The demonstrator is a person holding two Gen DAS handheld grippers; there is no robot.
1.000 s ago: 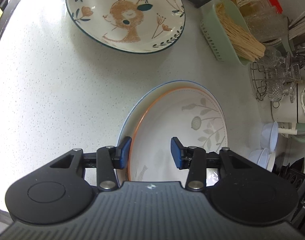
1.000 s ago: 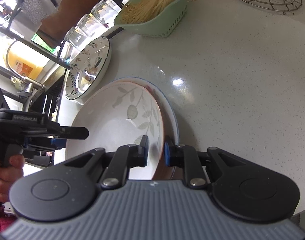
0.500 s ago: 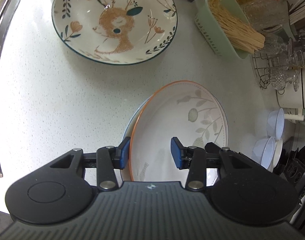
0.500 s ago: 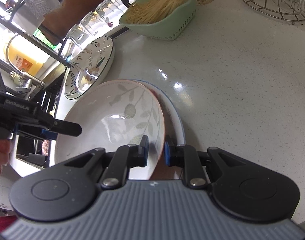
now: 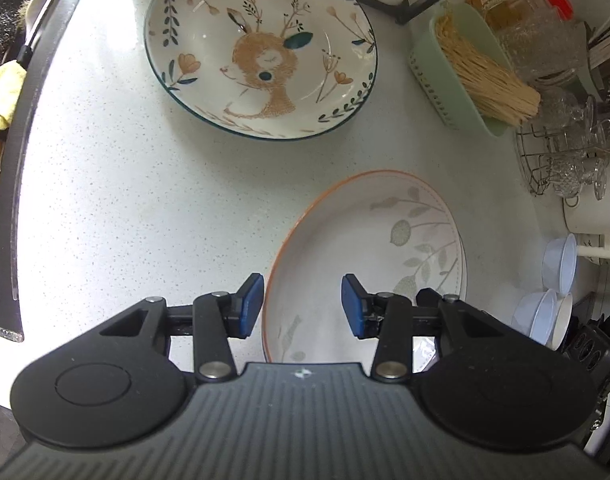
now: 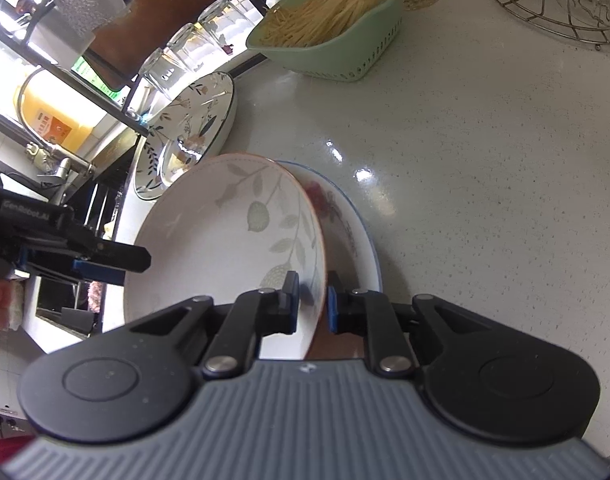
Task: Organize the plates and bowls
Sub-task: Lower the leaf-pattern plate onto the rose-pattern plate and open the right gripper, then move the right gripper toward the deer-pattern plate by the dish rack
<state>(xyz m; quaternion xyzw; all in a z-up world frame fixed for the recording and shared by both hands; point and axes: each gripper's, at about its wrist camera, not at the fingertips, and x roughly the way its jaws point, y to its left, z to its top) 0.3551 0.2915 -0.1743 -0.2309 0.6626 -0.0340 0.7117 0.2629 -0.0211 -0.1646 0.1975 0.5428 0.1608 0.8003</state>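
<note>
My right gripper [image 6: 309,300] is shut on the near rim of an orange-rimmed leaf-pattern plate [image 6: 233,236] and holds it tilted up above a blue-rimmed flower plate [image 6: 345,224] on the white counter. The leaf plate also shows in the left wrist view [image 5: 369,256]. My left gripper [image 5: 301,304] is open and empty, its fingers over that plate's left edge; it also shows in the right wrist view [image 6: 105,260]. A large deer-pattern plate [image 5: 261,48] lies farther back on the counter [image 5: 125,200] and also shows in the right wrist view [image 6: 185,136].
A green basket of noodles [image 5: 465,76] stands at the back right, by a wire rack of glassware [image 5: 565,156]. Small white bowls [image 5: 553,292] sit at the right edge. A dark shelf frame with glasses [image 6: 177,56] stands behind the deer plate. The sink edge [image 5: 21,128] runs along the left.
My right gripper has lifted and tilted the leaf plate off the blue-rimmed plate. The left gripper has drawn back to the left, still open.
</note>
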